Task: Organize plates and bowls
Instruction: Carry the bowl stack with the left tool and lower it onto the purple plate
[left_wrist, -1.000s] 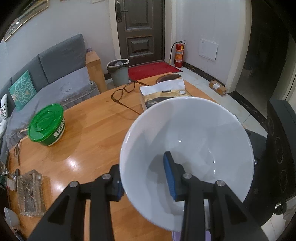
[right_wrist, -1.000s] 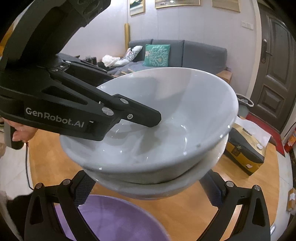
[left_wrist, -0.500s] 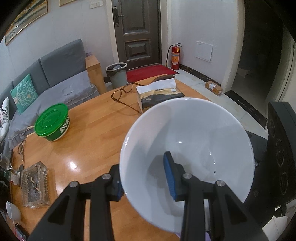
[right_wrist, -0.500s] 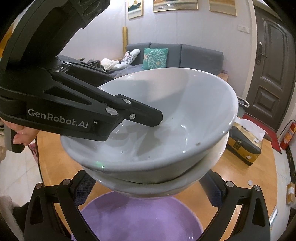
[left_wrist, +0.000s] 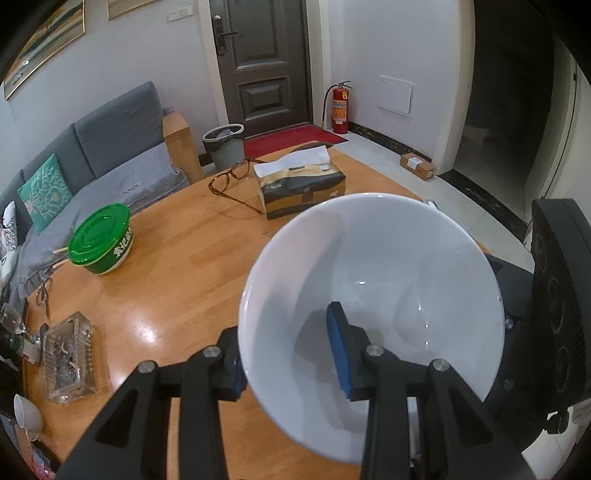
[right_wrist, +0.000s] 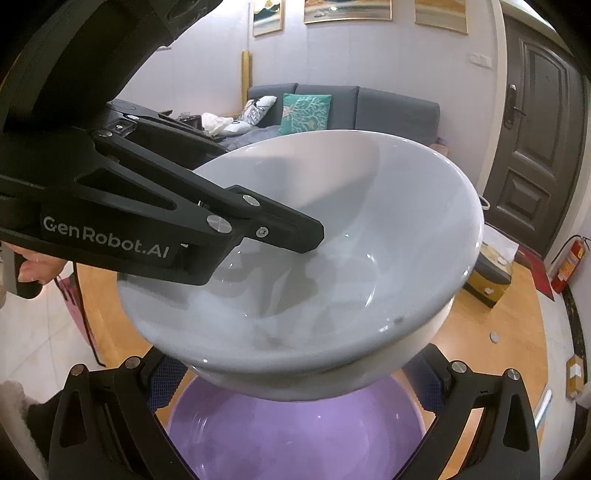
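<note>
From my right wrist view, the white bowl (right_wrist: 332, 258) hides most of the purple basin (right_wrist: 295, 435) at bottom centre, and the frame's lower edge cuts it off. I can't tell whether a second bowl sits nested beneath the white one.

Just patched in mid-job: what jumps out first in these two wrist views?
The big white bowl fills both views, its rim pinched by the left claw, one blue pad inside. In the right wrist view it sits nested in a second white bowl held between the right claw's fingers, above a purple bowl.
</note>
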